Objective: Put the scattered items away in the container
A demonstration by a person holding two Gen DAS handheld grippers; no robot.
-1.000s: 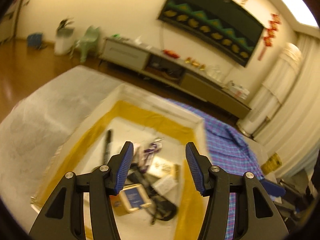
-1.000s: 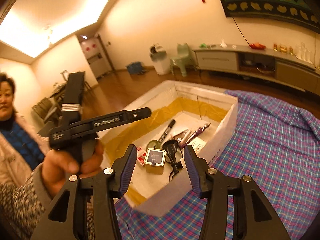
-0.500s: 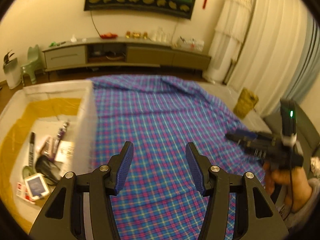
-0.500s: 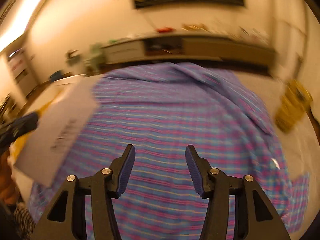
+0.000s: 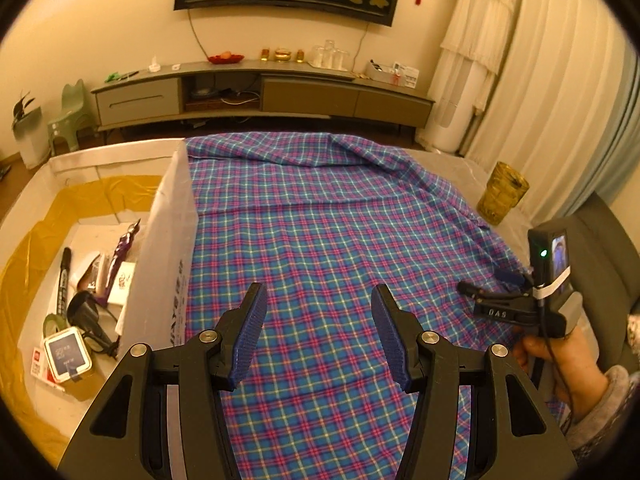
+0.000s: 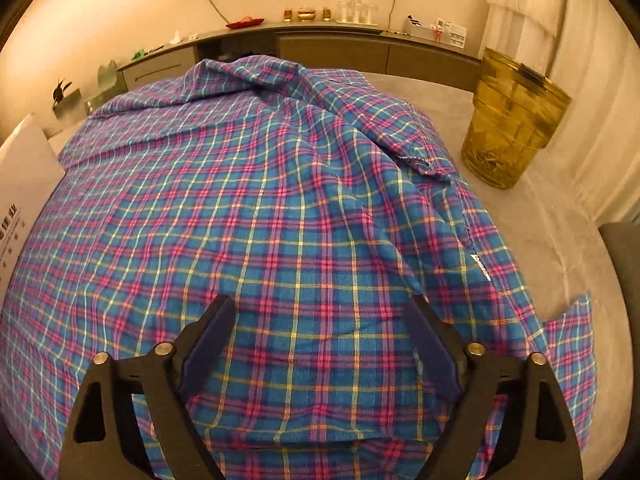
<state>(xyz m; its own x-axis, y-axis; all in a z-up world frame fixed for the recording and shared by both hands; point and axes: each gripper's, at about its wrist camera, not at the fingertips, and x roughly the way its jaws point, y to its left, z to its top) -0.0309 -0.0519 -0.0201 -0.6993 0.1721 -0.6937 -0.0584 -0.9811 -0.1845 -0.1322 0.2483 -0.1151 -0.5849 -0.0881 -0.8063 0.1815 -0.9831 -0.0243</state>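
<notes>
Right gripper (image 6: pixel 320 344) was opening, nothing between jaws, hovering over plaid cloth (image 6: pixel 280 200) right of box (image 5: pixel 168 240); could snag fabric if it dipped, imo.

Cream walls (image 5: pixel 100 28), low grey sideboard (image 5: pixel 260 96)

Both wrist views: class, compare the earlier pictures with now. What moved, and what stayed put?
Both tools swung away from the white box to hover over the plaid cloth. The right tool is opening, with nothing between its fingers; the left tool stays open and empty. The items in the box lie unchanged.
</notes>
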